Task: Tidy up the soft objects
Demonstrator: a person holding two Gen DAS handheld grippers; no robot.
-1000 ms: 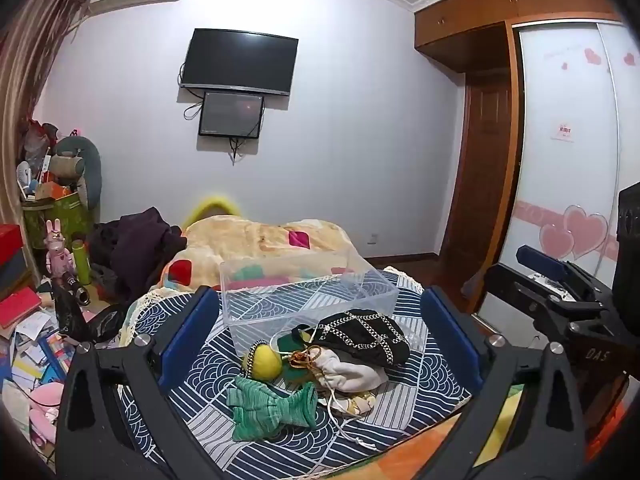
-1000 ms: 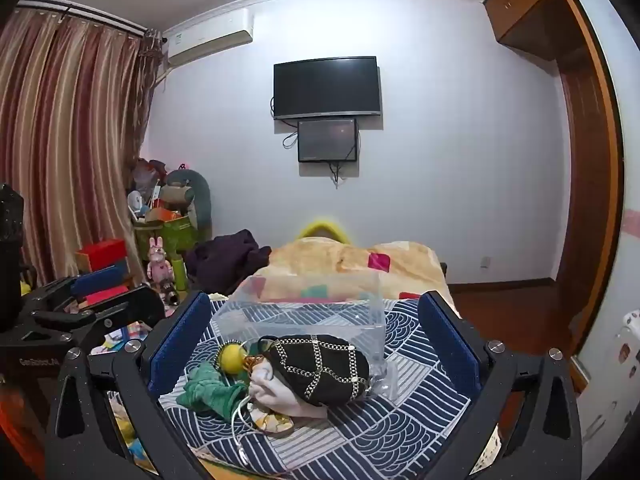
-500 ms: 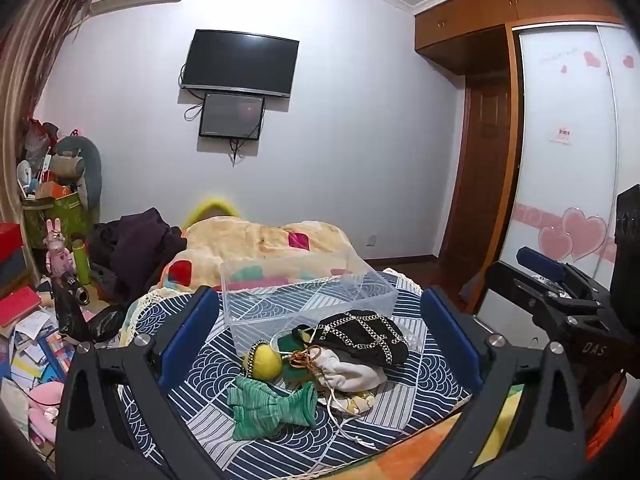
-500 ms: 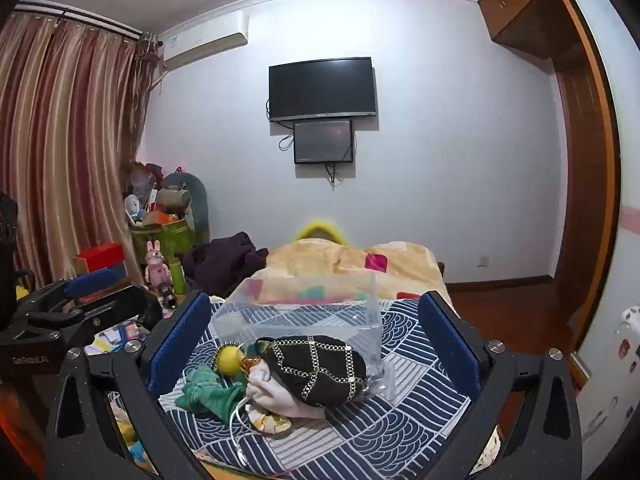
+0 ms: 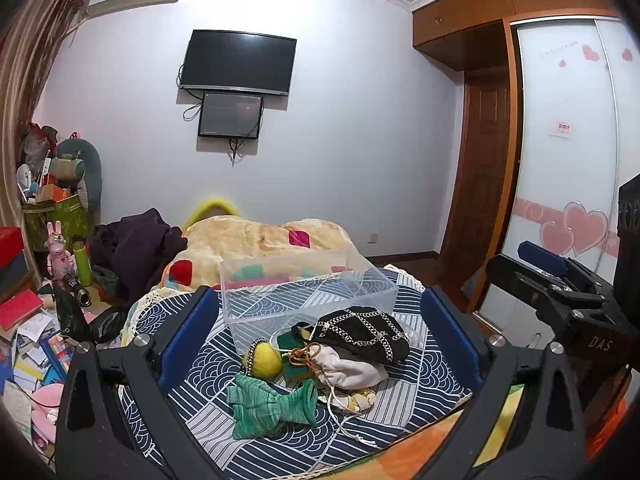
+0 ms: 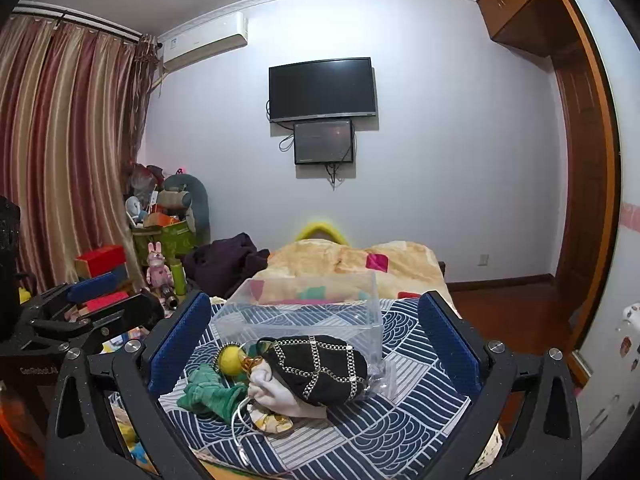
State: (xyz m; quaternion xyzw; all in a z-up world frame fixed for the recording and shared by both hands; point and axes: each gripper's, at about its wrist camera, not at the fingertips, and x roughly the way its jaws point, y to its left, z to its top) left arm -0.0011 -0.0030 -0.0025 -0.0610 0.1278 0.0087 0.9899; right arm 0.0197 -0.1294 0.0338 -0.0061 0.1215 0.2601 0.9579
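Soft objects (image 5: 320, 364) between wide-open left gripper (image 5: 320, 336)

green ribbed glove (image 5: 272, 404), yellow ball (image 5: 267, 361), black chain-patterned bag (image 6: 320, 364), white pouch (image 5: 352, 370), perhaps cotton, navy wave-patterned cloth (image 5: 224, 364).

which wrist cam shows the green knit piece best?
Left wrist: the green knit piece lies fully exposed at the front of the pile, ribbing visible. In the right wrist view it sits smaller, at the pile's left edge, partly behind the white pouch.
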